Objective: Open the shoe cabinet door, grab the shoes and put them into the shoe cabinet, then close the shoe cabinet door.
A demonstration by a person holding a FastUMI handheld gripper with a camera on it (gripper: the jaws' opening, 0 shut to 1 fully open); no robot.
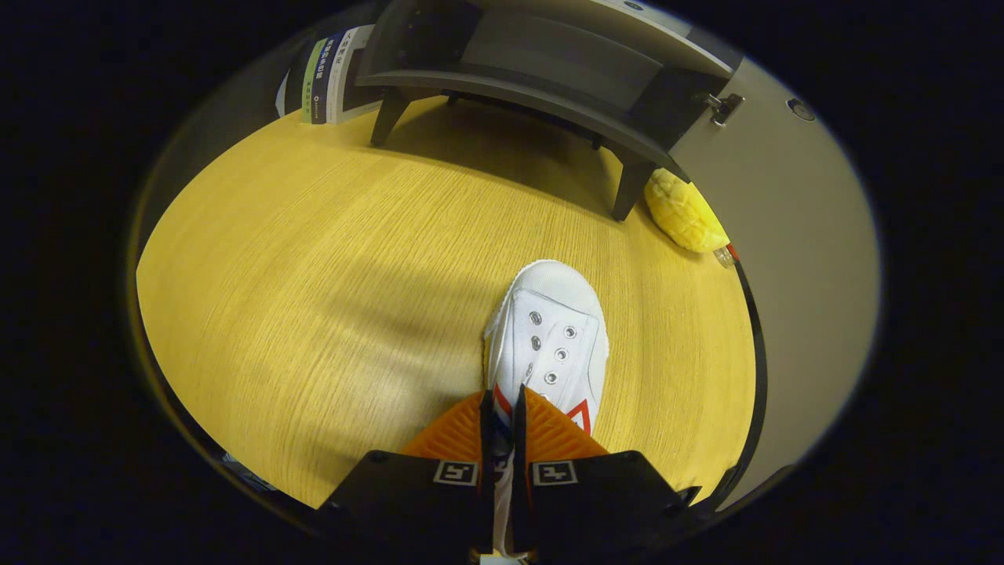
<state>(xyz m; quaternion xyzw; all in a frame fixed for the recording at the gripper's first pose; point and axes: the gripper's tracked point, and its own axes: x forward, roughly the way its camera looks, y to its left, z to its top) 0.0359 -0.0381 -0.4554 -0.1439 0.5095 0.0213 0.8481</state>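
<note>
The gripper (502, 408) is pinching the white canvas shoe (553, 337) by its side wall, over the yellow wooden tabletop (314, 298), short of the open grey shoe cabinet (541, 71).

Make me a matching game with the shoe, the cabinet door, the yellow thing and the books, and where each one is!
Things:
1. white shoe
2. cabinet door
3. yellow thing
4. books

Places or states:
A. standing on the table beside the cabinet, on the side away from the door
B. pinched between the fingers of the gripper, toe pointing toward the cabinet
C. swung open
D. lying on the table by the cabinet's front leg, next to the door

Pairs: 1-B, 2-C, 3-D, 4-A
</note>
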